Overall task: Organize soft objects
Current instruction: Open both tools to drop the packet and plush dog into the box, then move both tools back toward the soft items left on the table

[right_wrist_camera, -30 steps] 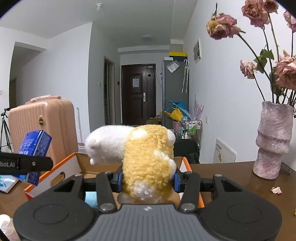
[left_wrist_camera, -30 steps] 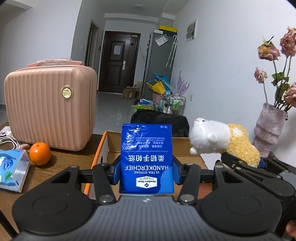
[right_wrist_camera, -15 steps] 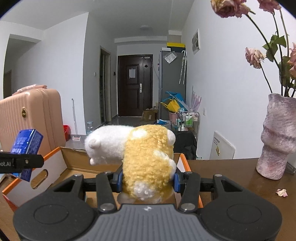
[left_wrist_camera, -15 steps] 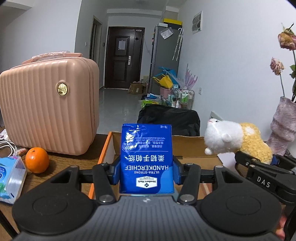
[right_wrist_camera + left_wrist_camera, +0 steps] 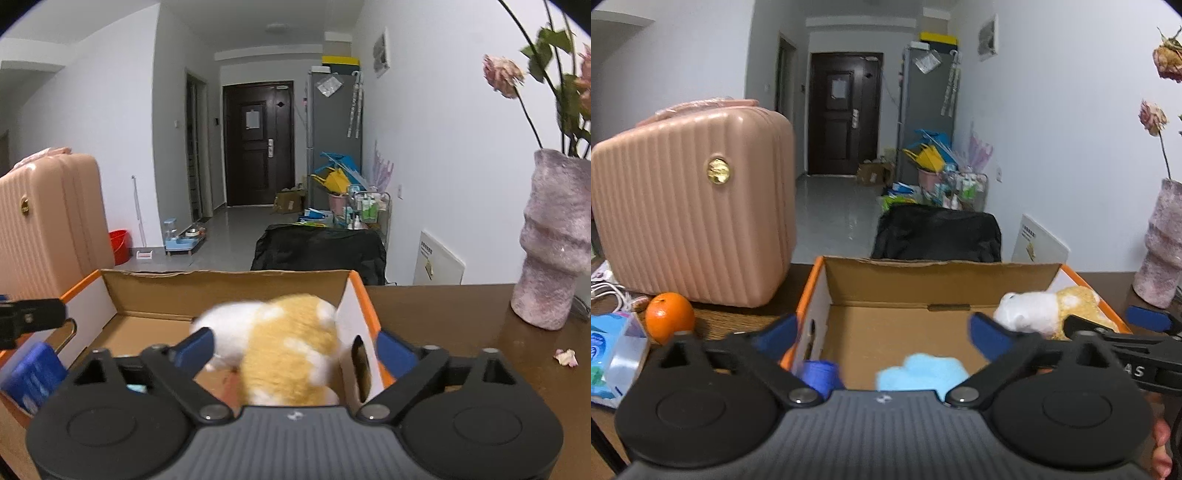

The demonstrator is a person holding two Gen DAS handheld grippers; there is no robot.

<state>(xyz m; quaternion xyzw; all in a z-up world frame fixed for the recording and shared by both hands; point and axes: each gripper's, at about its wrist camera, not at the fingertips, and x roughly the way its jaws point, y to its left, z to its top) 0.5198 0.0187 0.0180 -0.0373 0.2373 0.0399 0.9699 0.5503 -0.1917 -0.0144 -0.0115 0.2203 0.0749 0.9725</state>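
As both jaws sprang wide, the left hand-held gripper (image 5: 882,328) released the blue tissue pack (image 5: 820,374) and the right hand-held gripper (image 5: 293,345) the plush toy (image 5: 284,350) into the cardboard box (image 5: 938,280).

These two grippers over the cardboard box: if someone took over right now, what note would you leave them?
Left gripper: open, jaws just spread, nothing between them. Its blue tissue pack now sits in the cardboard box, at the left wall.
Right gripper: open, jaws just spread; the plush toy lies loose between them, in the box's right end.
A light blue soft item is also inside.
Left: pull both grippers back. A tissue packet remains on the table beside the orange.
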